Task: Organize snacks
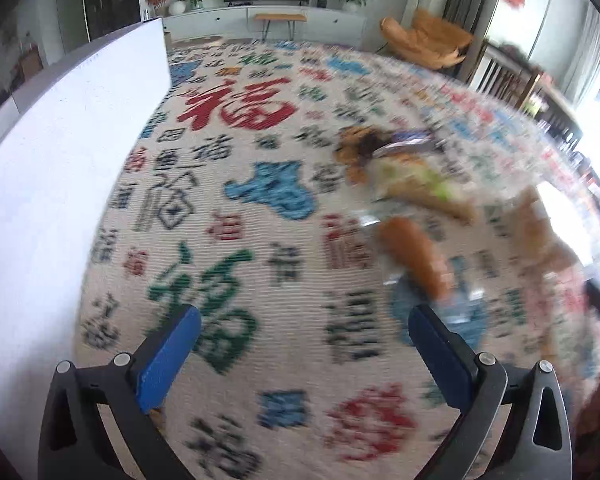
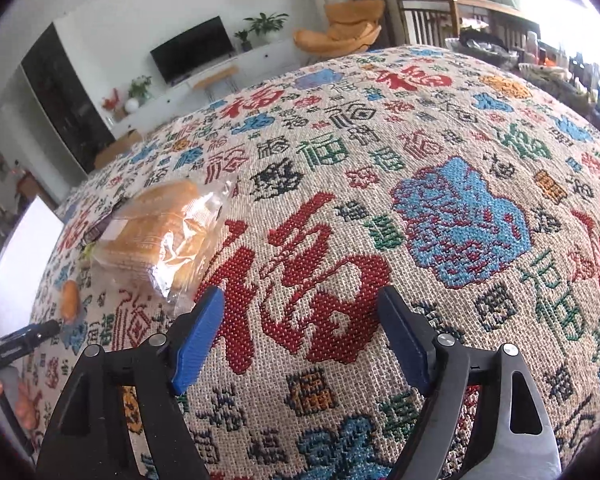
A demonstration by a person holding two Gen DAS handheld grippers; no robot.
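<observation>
Lying crinkly clear bread bag (image 2: 168, 236) on woven cloth (image 2: 340, 208).

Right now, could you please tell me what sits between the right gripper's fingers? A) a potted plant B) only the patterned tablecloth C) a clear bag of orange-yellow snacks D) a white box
B: the right gripper is open over the patterned tablecloth; the clear snack bag lies off to its left.

Left gripper (image 1: 304, 344) gapes empty above patterned cloth (image 1: 260, 208), blurred snacks (image 1: 412, 196) ahead.
</observation>
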